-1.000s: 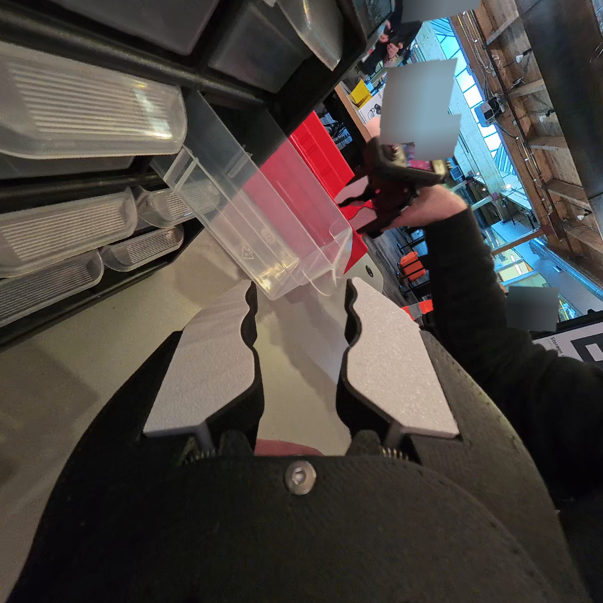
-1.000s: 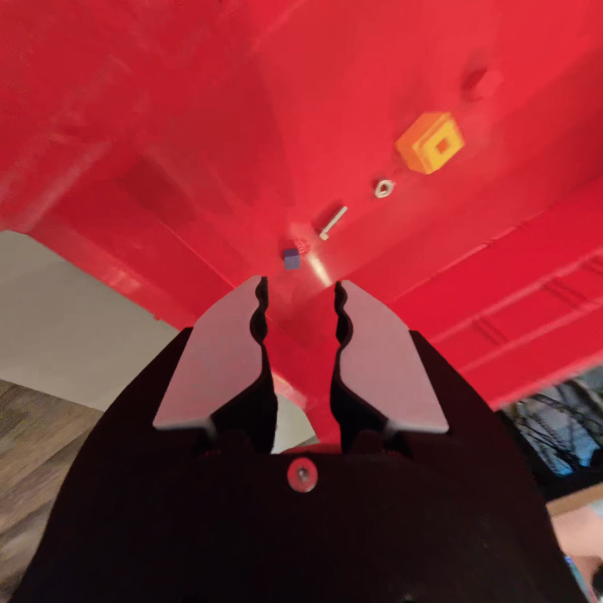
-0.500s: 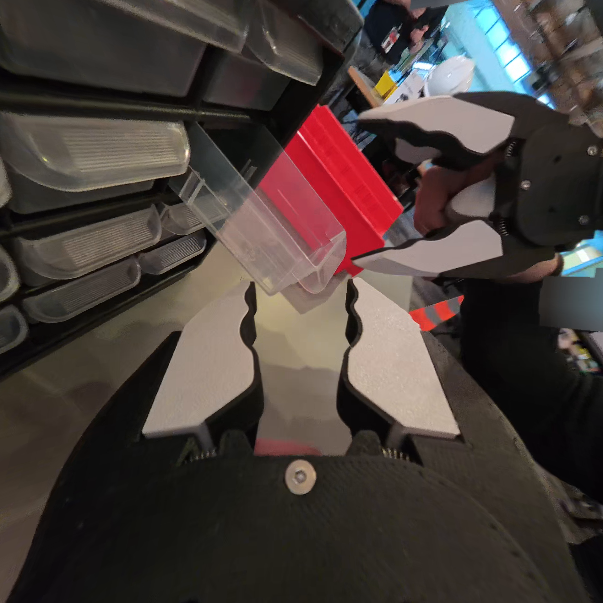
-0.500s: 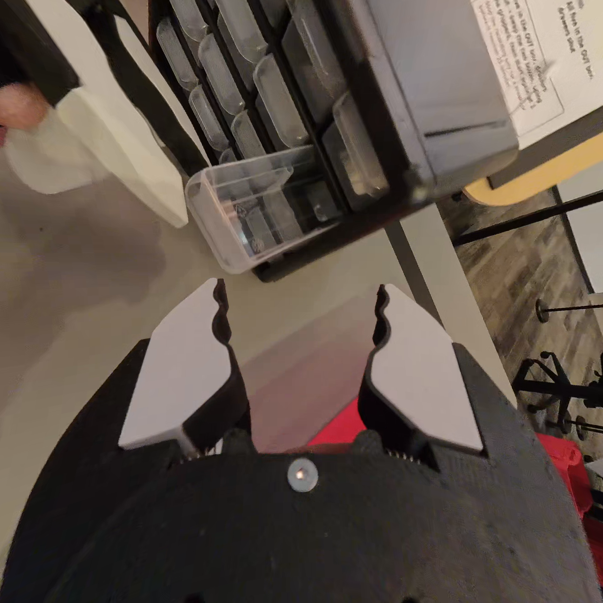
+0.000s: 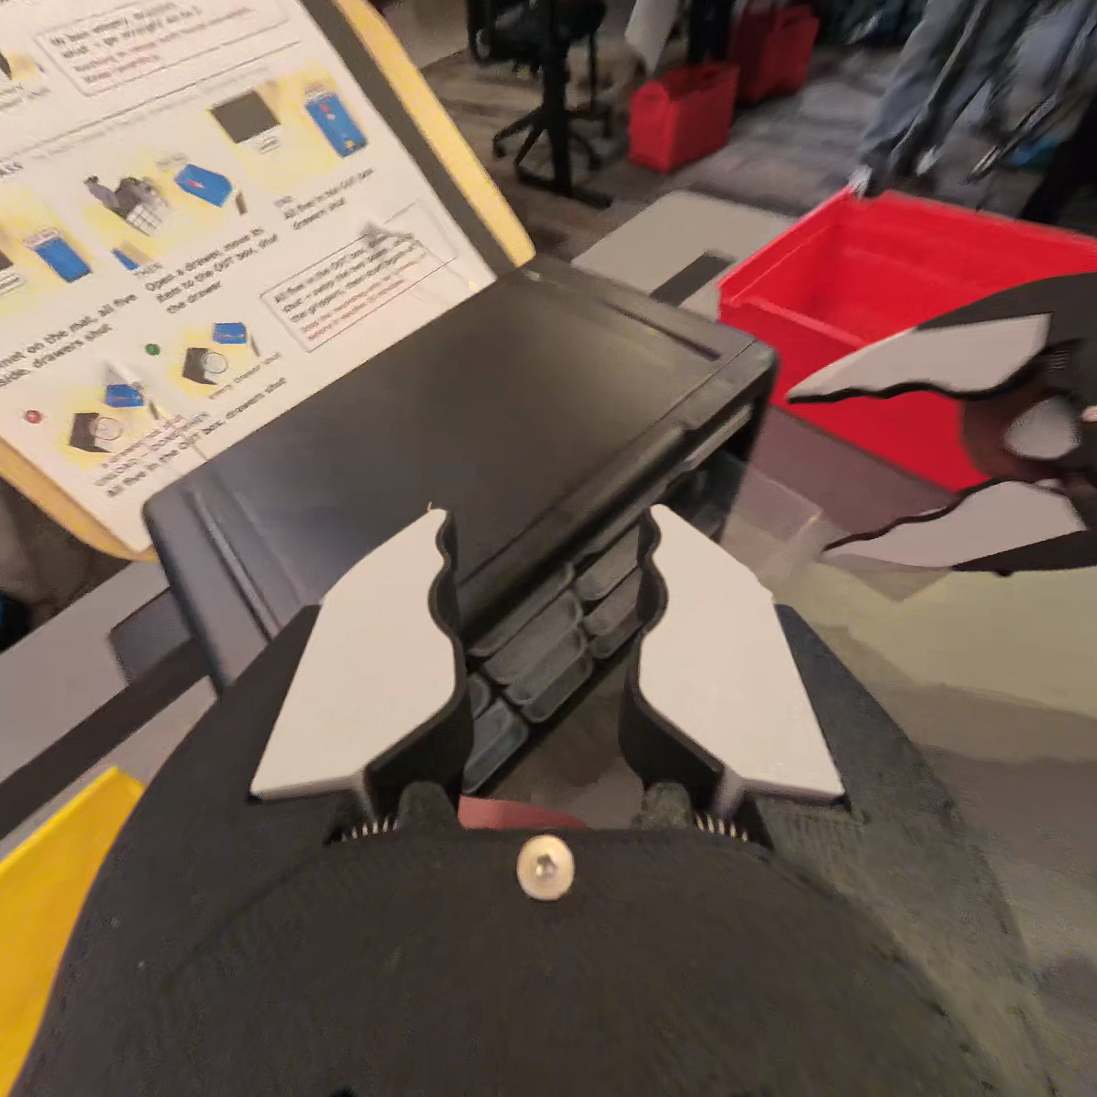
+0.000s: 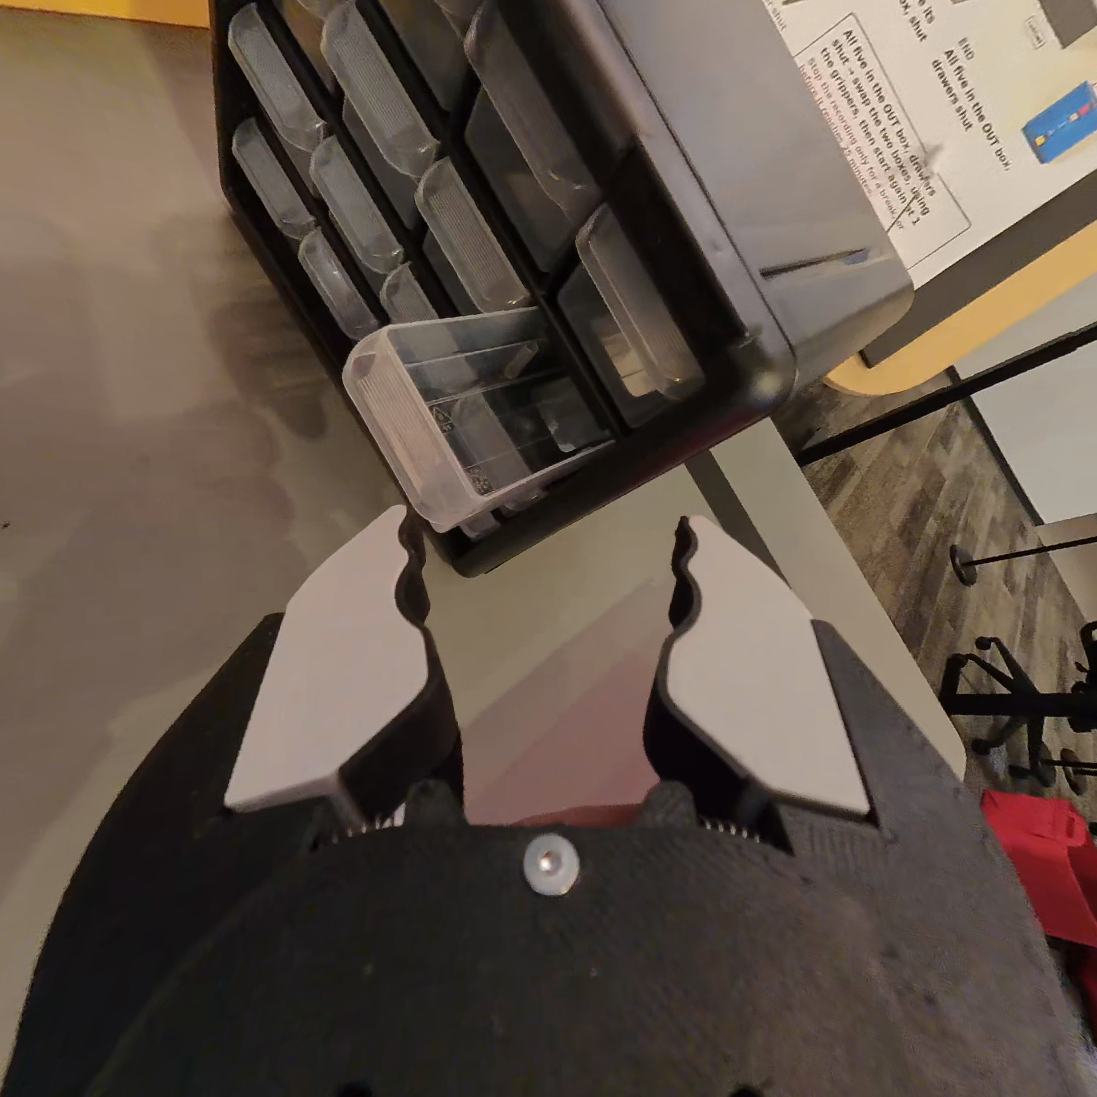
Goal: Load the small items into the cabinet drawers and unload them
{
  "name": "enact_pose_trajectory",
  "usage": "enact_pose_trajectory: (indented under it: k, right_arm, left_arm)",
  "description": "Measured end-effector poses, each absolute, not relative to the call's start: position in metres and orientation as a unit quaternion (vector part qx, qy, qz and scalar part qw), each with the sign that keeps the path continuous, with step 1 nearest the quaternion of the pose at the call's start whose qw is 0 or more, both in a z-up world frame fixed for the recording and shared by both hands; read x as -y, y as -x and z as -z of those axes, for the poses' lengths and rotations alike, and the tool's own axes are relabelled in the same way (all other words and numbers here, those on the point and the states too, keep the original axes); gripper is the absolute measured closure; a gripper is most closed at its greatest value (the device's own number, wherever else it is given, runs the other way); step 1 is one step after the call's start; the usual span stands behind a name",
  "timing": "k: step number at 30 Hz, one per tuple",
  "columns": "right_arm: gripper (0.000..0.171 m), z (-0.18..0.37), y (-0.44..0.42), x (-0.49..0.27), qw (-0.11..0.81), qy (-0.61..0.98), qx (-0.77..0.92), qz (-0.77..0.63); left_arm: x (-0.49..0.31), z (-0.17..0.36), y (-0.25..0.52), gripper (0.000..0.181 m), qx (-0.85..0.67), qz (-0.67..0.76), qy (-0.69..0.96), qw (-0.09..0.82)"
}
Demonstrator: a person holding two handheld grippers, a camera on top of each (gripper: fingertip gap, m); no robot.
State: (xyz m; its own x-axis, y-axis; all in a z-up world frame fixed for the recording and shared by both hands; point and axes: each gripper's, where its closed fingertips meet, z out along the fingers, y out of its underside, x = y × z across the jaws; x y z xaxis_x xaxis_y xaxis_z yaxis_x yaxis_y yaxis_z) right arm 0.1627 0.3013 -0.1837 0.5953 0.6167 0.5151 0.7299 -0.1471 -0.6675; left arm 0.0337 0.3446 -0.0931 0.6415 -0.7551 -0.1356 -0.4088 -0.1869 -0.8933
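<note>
The black drawer cabinet (image 5: 475,403) stands on the grey table; I see its top from above in the left wrist view. One clear drawer (image 6: 451,415) at the cabinet's right end is pulled out; the other drawers are in. I cannot make out any item inside it. My right gripper (image 6: 546,525) is open and empty, just in front of that drawer's handle end. It also shows in the left wrist view (image 5: 807,475), beside the drawer (image 5: 771,522). My left gripper (image 5: 546,516) is open and empty, above the cabinet's front edge.
A red bin (image 5: 890,285) sits right of the cabinet, and a corner of it shows in the right wrist view (image 6: 1039,861). An instruction board (image 5: 178,208) leans behind the cabinet. A yellow box edge (image 5: 35,890) is at lower left. The table edge (image 6: 831,564) and chair bases lie to the right. Some 15 centimetres of space lies between my two pairs of fingers.
My left gripper rose from in front of the open drawer to above the cabinet. My right gripper left the red bin, swung to the open drawer and opened wider.
</note>
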Motion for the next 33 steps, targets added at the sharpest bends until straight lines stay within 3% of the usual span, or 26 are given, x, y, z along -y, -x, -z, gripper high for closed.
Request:
enact_pose_trajectory:
  k: [4,10,19,23,27,33]
  right_arm:
    - [0.091,0.182,-0.160,-0.307,0.487,0.753,0.438,0.061]
    - [0.090,0.182,-0.163,-0.320,0.491,0.761,0.419,0.068]
    - [0.092,0.189,-0.174,-0.358,0.497,0.791,0.338,0.109]
    - [0.095,0.195,-0.171,-0.357,0.495,0.794,0.331,0.119]
    - [0.094,0.189,-0.172,-0.343,0.500,0.792,0.327,0.121]
    - [0.099,0.164,-0.191,-0.305,0.523,0.780,0.320,0.126]
  left_arm:
    - [-0.372,0.112,-0.027,0.124,-0.414,0.095,0.783,0.455]
    - [-0.367,0.116,-0.037,0.136,-0.421,0.145,0.798,0.407]
    - [-0.366,0.118,-0.038,0.138,-0.423,0.160,0.800,0.393]
    - [-0.366,0.120,-0.039,0.133,-0.432,0.140,0.796,0.401]
    - [-0.364,0.122,-0.036,0.116,-0.437,0.121,0.785,0.422]
    - [-0.349,0.098,0.004,0.112,-0.386,0.142,0.769,0.489]
